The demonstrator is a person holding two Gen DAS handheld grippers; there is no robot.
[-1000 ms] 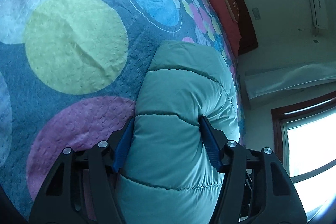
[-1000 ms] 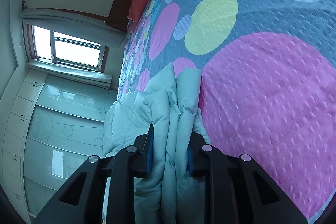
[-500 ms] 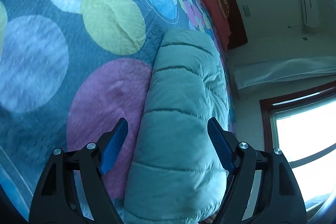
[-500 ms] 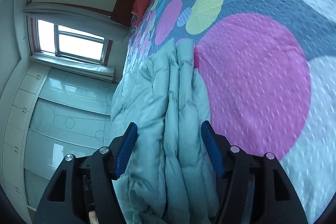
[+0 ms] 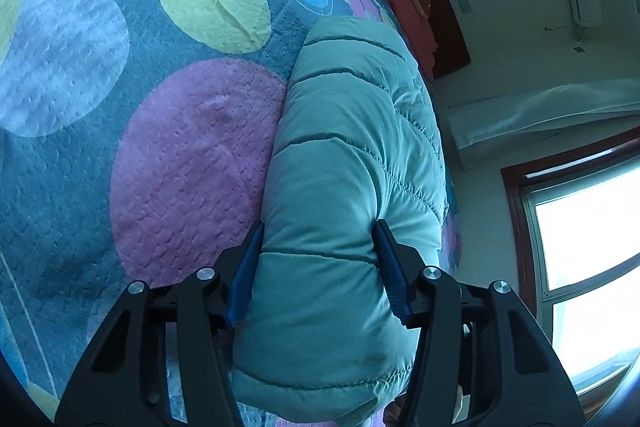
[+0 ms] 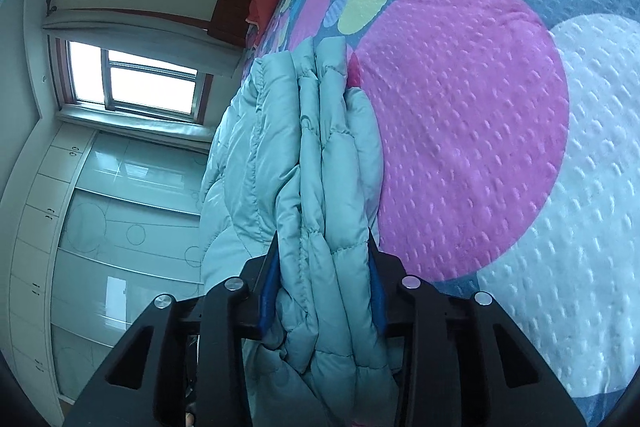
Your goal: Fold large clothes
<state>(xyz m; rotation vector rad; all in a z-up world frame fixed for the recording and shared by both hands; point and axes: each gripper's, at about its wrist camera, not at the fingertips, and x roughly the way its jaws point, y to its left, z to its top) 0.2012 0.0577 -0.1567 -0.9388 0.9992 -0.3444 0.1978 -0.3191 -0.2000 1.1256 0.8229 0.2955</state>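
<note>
Left wrist view: the left gripper [image 5: 318, 267] pinches the folded teal puffer jacket [image 5: 352, 155] lying on the spotted bedspread [image 5: 120, 107] (pink circle beside it). The right gripper [image 6: 322, 281] clamps its layered edge.

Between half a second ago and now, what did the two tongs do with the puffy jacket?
Both tongs, open around it half a second ago, closed again: the left tongs pinch the folded pale teal quilted puffer jacket, the right tongs clamp its stacked layers. The jacket still lies on the circle-patterned bedspread.
</note>
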